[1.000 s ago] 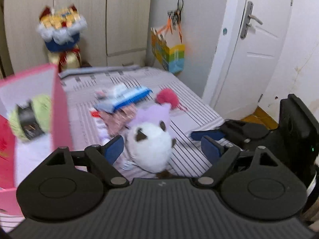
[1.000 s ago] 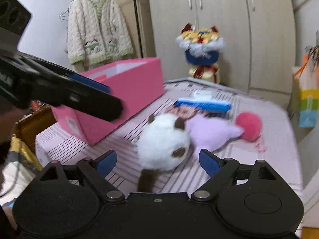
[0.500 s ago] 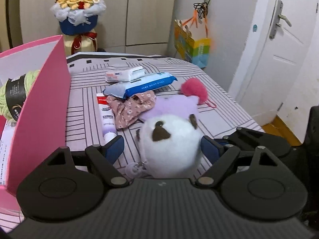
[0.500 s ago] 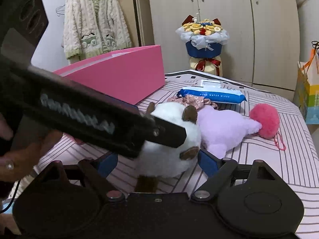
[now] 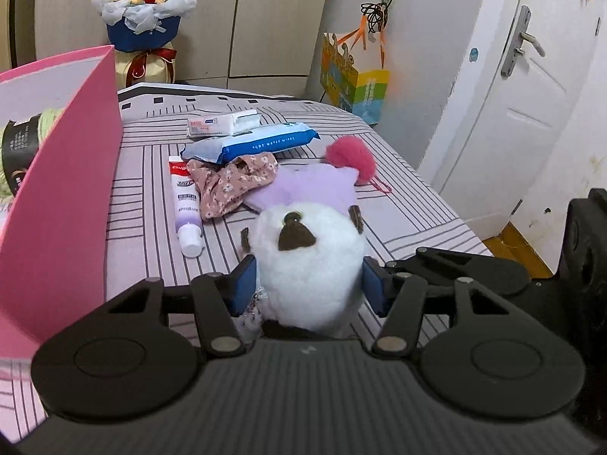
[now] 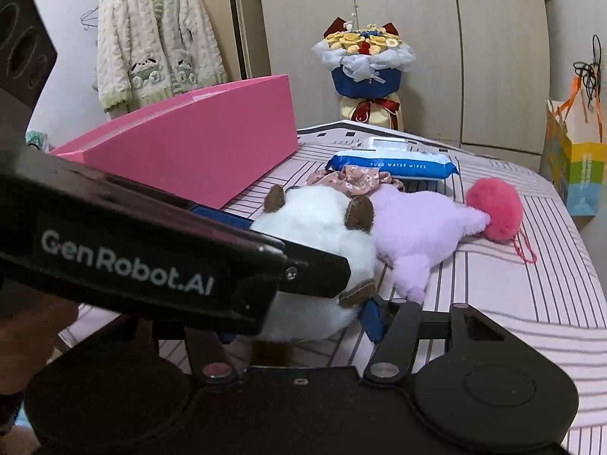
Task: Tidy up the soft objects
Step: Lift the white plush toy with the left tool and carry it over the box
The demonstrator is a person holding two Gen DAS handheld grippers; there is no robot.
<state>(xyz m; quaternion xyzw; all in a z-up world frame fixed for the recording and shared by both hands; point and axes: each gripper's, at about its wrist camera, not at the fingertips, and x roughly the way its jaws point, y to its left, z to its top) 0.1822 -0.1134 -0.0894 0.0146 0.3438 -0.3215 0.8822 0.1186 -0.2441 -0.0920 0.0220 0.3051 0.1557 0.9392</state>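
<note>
Through the left wrist camera we see the white plush toy (image 5: 309, 265) lying on the striped bedcover (image 5: 151, 235), its brown nose patch facing up and its brown ears toward the far side, so the round body runs roughly along our fingers. It sits squarely between the blue pads (image 5: 242, 284) of our left gripper (image 5: 309, 284), and both pads press into its fur: we are clamped on it. Just beyond it lies the lilac plush (image 5: 315, 189) with the pink pom-pom (image 5: 351, 157) at its far end. A floral fabric piece (image 5: 235, 182), a toothpaste tube (image 5: 186, 204) and a blue wipes pack (image 5: 254, 146) lie further off, and the pink box (image 5: 64, 197) stands at the left.

Through the right wrist camera we see the same white plush toy (image 6: 322, 242) on the bed, ears upward, with the left gripper (image 6: 242, 265) crossing over it from the left. Our right gripper (image 6: 299, 322) has its right blue pad (image 6: 373, 318) touching the toy's lower side; the left pad is hidden behind the other tool, so we cannot tell how the fingers stand. The lilac plush (image 6: 421, 227) stretches away rightward to the pink pom-pom (image 6: 495, 210).
</note>
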